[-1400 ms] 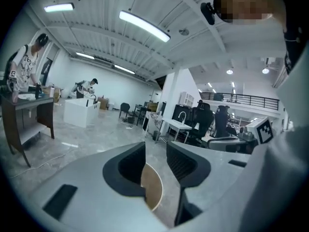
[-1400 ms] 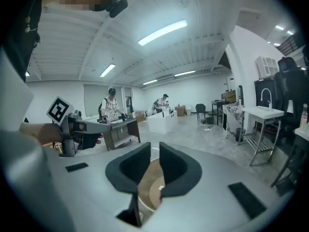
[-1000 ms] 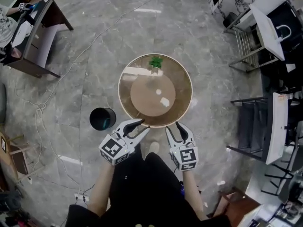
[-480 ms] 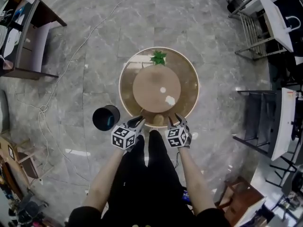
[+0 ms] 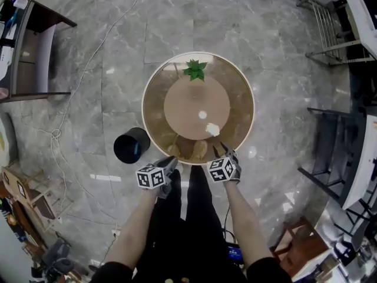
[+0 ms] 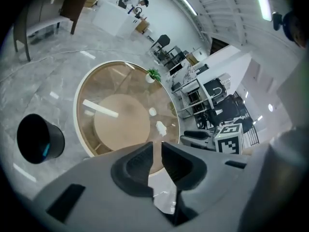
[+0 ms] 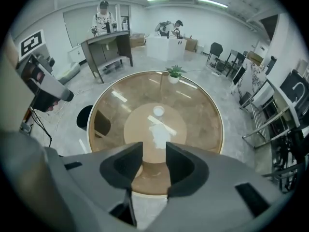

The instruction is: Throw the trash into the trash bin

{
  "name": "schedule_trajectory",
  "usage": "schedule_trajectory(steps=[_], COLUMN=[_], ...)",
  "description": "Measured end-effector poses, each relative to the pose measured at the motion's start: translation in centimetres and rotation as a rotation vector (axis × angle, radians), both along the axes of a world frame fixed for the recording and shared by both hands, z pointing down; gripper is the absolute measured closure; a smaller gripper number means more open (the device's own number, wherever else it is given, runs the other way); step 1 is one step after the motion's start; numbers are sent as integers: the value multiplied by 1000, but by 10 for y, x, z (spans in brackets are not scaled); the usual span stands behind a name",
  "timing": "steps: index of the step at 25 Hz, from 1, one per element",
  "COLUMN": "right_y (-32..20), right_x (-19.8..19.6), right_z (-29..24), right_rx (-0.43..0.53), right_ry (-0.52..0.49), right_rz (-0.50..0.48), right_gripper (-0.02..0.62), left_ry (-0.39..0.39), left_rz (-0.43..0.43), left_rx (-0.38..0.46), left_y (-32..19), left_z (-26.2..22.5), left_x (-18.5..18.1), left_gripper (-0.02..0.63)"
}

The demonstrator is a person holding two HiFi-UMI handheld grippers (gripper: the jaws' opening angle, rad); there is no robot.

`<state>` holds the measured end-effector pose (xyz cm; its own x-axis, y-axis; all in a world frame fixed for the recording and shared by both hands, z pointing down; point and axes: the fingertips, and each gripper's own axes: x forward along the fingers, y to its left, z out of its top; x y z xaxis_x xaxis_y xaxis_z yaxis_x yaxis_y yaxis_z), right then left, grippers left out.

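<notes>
Round glass desk (image 5: 158, 99) carries the white trash (image 5: 212, 129), black trash bin (image 5: 131, 145) on the floor beside. Left claw (image 5: 170, 160) just closing to a slit, right claw (image 5: 226, 151) closing slightly, wider, both empty.

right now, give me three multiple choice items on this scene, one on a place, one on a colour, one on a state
1. Where does the trash bin stand relative to the round table?
A) on it
B) on the floor to its left in the head view
C) on the floor beyond its far edge

2. What colour is the crumpled trash on the table?
A) white
B) red
C) blue

3. What state are the right tongs in?
A) clamped on the trash
B) open and empty
C) shut tight, empty

Answers:
1 B, the bin sits on the floor beside the table's left edge.
2 A, it shows white against the tan top.
3 B, the jaws have just been closing but stand apart with nothing between them.
</notes>
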<state>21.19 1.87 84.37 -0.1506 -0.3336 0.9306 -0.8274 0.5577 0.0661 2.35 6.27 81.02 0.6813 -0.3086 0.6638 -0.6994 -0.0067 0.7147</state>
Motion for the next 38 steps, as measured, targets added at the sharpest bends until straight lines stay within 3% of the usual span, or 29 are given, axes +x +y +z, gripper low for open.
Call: schedule_trajectory(steps=[8, 13, 18, 23, 28, 38], right_y=[-38, -40, -38, -43, -45, -35], right_x=[2, -2, 3, -16, -56, -190], right_z=[54, 82, 95, 72, 40, -20], right_rx=[-30, -96, -121, -75, -44, -12], right_ry=[-13, -9, 30, -7, -32, -92], right_rz=[-55, -69, -99, -131, -238, -507], right_gripper=[433, 434, 561, 566, 566, 566], left_ry=[23, 35, 39, 34, 20, -17], left_rz=[107, 166, 160, 112, 45, -206], left_rx=[25, 25, 3, -19, -6, 47], left_y=[-42, -54, -50, -37, -37, -45], left_z=[36, 52, 59, 56, 42, 0], left_x=[45, 69, 71, 53, 25, -81], left_gripper=[549, 549, 548, 549, 549, 549])
